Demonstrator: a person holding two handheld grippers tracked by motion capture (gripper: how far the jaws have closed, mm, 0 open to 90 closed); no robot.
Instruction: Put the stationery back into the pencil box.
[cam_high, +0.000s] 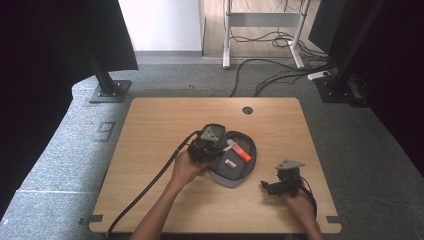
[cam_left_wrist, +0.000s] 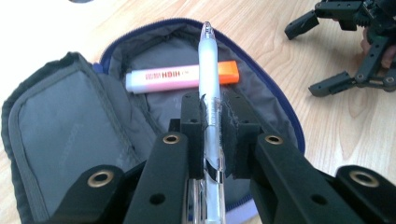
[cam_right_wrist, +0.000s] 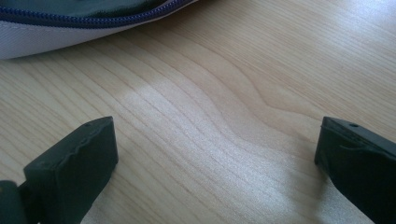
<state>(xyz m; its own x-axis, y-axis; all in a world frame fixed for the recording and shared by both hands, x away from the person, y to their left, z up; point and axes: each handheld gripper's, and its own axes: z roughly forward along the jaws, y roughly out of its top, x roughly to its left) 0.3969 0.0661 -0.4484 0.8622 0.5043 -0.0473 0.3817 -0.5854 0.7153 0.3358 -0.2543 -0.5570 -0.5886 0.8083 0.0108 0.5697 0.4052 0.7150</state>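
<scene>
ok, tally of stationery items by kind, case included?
Pencil case: 1, open on the table
Highlighter: 1, lying inside the case
Pen: 1, clamped in the left gripper above the case
Total: 3

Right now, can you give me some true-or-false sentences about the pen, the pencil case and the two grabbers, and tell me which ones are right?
1. The left gripper is clamped on a clear pen. True.
2. The pencil case is zipped shut. False: it lies open, its grey lining showing.
3. An orange-capped highlighter lies inside the case. True.
4. The right gripper is squeezing the highlighter. False: its jaws stand wide apart over the bare wooden table, with nothing between them.
5. The pen is lying flat on the table. False: it is held over the open case, crossing above the highlighter.
</scene>
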